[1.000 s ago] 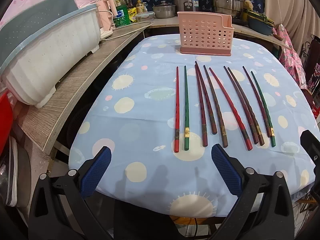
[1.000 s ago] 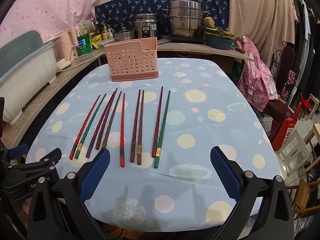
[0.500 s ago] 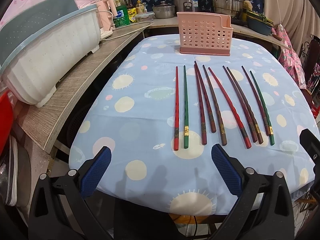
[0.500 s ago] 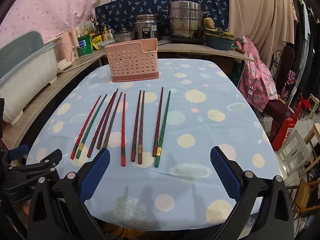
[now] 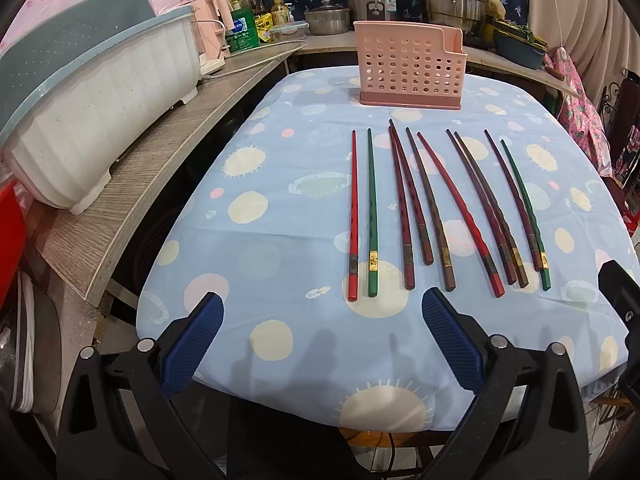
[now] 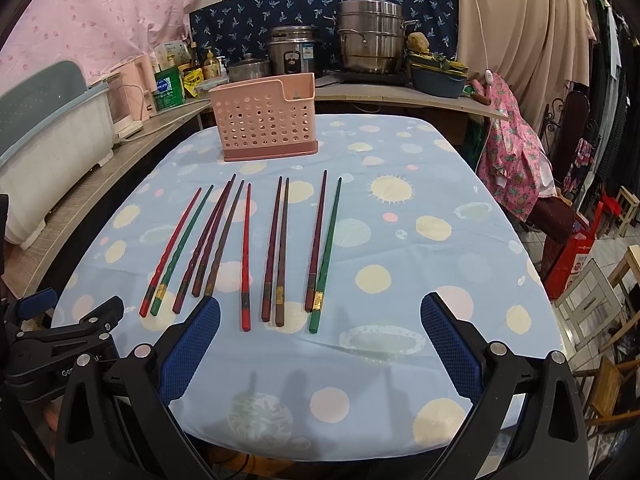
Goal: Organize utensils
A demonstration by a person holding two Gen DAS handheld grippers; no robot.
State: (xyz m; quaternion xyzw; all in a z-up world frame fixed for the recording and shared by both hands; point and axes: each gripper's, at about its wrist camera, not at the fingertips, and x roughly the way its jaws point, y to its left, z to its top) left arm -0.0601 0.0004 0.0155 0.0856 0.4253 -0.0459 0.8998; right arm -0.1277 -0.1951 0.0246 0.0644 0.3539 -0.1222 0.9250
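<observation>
Both my jaws gape empty over the desk (image 5: pixel 280 216). Nothing is picked yet. Next I'd pinch the green chopstick (image 6: pixel 326 256) for the pink holder (image 6: pixel 264 122).

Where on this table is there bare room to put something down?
Free cloth lies right of the outermost green chopstick up to the table edge, beside the pink basket, and left of the red chopstick. The middle strip is crowded: chopsticks lie side by side, some touching.

Glossy lacquered chopsticks (image 5: pixel 440 208), perforated matt plastic basket (image 5: pixel 412 68), printed cloth tablecloth (image 5: pixel 280 240)
</observation>
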